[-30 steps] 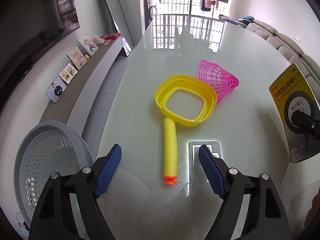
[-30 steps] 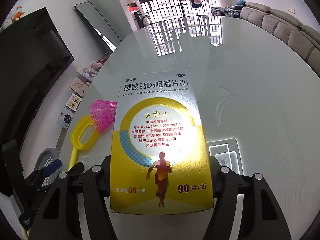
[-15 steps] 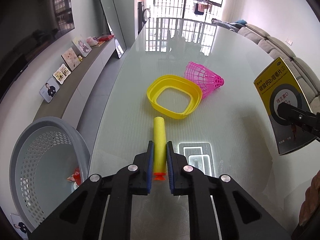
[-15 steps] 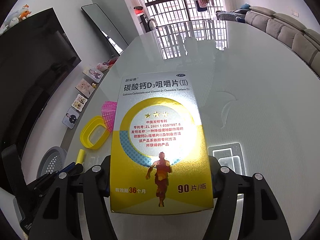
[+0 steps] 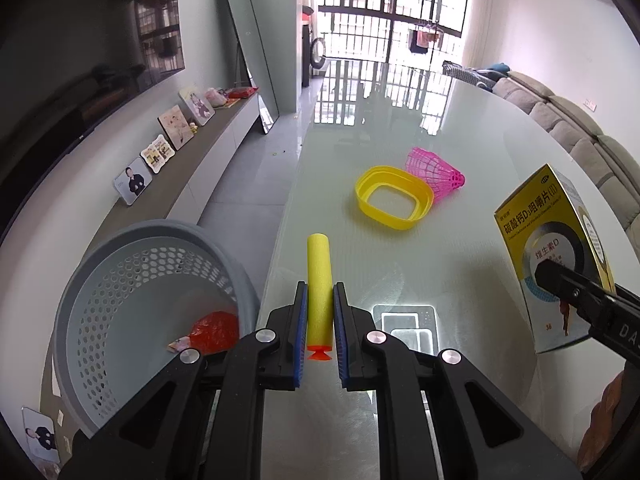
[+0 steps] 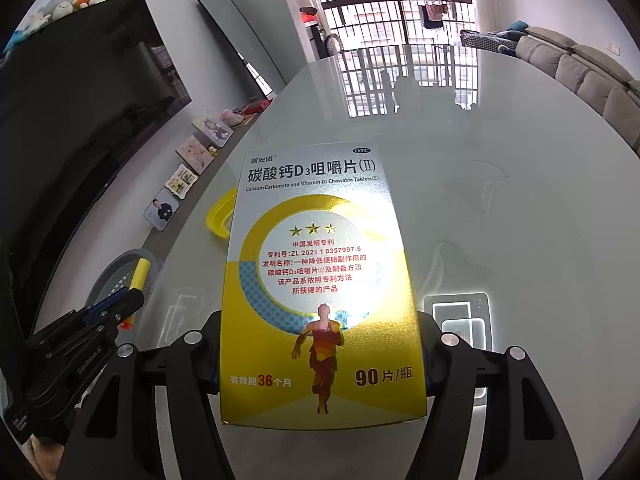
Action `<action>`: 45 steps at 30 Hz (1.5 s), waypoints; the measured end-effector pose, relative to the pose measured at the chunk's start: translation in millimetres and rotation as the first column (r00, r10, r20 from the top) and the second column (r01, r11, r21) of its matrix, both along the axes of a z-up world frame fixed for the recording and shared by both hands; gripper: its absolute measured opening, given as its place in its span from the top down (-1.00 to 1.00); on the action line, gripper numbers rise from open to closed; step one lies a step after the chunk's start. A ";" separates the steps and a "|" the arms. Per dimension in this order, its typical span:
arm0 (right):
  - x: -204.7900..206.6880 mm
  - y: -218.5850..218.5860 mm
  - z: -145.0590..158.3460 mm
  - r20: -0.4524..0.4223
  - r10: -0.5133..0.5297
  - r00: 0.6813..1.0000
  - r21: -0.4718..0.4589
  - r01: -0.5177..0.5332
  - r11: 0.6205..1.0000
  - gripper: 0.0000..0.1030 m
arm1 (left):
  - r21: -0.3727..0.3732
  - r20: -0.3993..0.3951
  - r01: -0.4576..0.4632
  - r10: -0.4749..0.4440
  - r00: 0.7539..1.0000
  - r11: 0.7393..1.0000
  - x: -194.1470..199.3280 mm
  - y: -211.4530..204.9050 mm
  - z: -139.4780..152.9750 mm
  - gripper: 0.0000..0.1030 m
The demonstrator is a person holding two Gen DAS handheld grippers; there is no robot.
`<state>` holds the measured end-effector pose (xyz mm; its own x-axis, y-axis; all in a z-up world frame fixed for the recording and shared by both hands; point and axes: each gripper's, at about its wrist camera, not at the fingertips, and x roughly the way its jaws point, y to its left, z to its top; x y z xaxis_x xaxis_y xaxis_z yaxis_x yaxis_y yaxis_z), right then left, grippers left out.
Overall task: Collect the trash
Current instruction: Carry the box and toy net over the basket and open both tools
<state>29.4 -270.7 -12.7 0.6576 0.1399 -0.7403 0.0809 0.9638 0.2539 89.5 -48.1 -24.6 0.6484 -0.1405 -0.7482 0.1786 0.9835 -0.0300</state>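
My left gripper (image 5: 320,300) is shut on a yellow foam dart (image 5: 319,272) with an orange suction tip, held lifted above the glass table (image 5: 460,128) near its left edge. My right gripper (image 6: 322,356) is shut on a yellow and silver tablet box (image 6: 316,280), which stands upright between its pads and fills the right wrist view; the same box (image 5: 552,256) shows at the right of the left wrist view. A yellow plastic ring (image 5: 394,197) and a pink net shuttlecock (image 5: 434,174) lie further out on the table.
A grey perforated basket (image 5: 132,280) stands on the floor left of the table, with red wrapper trash (image 5: 214,332) inside. A low cabinet with photo frames (image 5: 160,152), a dark TV and a leaning mirror line the left wall. A sofa (image 5: 592,140) runs along the right.
The left gripper closed on the foam dart and lifted it toward the table's left edge; the basket has come closer into view. The right gripper keeps its hold on the box and has shifted left.
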 end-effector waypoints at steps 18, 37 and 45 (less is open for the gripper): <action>25.9 158.6 4.5 0.005 0.326 0.945 -0.011 -0.326 0.945 -0.24 | 0.011 -0.017 -0.254 0.254 0.967 0.967 -11.5 147.2 -15.0 0.75; 79.6 244.9 -24.2 -0.041 0.454 0.890 -0.052 -0.456 0.889 -0.24 | -0.006 0.019 -0.293 0.293 0.956 0.956 20.7 193.0 -47.5 0.74; 73.9 255.8 -25.6 -0.020 0.490 0.871 -0.062 -0.491 0.869 -0.24 | -0.036 -0.002 -0.302 0.302 0.953 0.953 24.3 201.3 -52.7 0.74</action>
